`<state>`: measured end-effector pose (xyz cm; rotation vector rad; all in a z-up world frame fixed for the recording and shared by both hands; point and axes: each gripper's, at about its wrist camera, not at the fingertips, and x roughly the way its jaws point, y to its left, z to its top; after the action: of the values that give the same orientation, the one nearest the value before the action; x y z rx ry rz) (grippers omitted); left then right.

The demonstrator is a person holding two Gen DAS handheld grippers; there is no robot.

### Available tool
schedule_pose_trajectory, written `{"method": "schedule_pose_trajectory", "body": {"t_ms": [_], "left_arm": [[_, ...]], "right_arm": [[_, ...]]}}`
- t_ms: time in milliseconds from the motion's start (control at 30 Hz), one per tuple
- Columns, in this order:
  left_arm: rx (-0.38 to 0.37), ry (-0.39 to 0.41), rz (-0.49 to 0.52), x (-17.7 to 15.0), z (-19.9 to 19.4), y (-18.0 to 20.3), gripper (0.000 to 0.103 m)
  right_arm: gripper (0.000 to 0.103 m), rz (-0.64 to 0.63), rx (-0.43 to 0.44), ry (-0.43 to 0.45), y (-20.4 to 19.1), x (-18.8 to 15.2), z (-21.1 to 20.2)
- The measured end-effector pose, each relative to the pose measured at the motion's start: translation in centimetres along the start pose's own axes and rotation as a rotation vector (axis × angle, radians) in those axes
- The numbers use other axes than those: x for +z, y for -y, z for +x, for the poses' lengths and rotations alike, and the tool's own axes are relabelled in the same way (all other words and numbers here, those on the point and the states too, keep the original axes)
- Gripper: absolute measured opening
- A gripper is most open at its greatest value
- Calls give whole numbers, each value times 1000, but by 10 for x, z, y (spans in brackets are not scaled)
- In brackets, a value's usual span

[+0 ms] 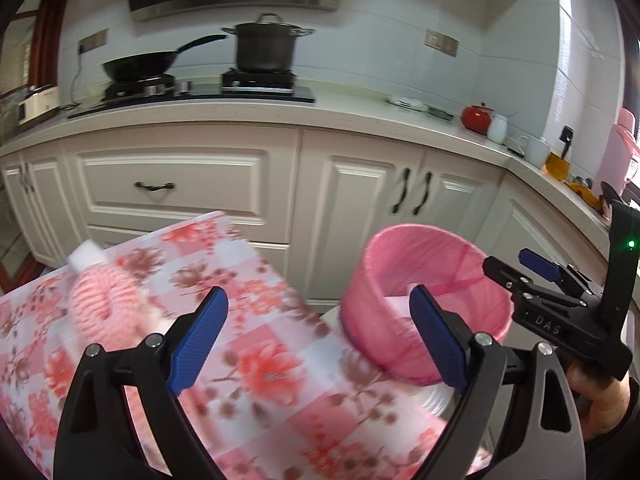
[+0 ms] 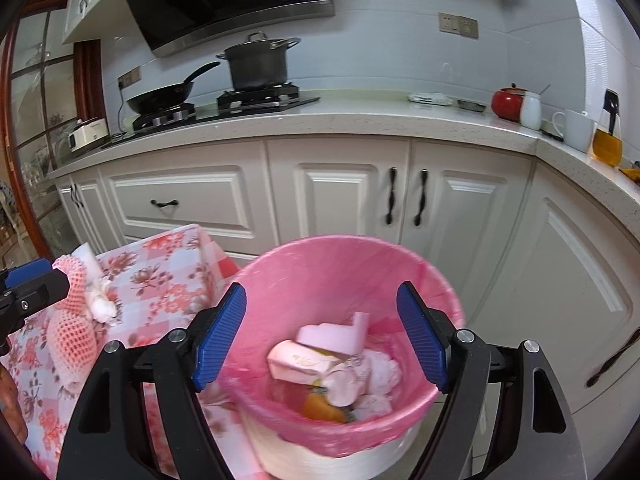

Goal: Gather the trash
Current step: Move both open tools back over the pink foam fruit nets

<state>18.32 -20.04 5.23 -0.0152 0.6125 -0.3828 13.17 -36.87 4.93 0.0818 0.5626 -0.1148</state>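
Right gripper [image 2: 322, 334] is spread wide with nothing in it, hanging right over the pink-lined trash bin [image 2: 444, 304], which already has cartons and wrappers [image 2: 320, 356] inside. Left gripper [image 1: 318, 330] is wide open and empty too, above the floral tabletop [image 1: 256, 364], near the pink foam net [image 1: 104, 300] lying there.

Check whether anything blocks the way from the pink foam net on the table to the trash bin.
Nothing visible does. The pink foam net lies on the floral tablecloth, the bin stands right beside the table edge with its mouth uncovered, and only bare cloth lies between. Both grippers, left and right, are open.
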Motion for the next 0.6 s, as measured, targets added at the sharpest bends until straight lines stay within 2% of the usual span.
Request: {"method": "schedule_pose_trajectory", "body": {"t_ms": [233,600], "left_arm": [[76,23,-49,-18,-27,-55,89],[153,9,-120,-48,-47,-127,89]], "right_arm": [[77,-27,49,-11,-39,-3,0],[79,-48,111,-45,-88,-8,10]]}}
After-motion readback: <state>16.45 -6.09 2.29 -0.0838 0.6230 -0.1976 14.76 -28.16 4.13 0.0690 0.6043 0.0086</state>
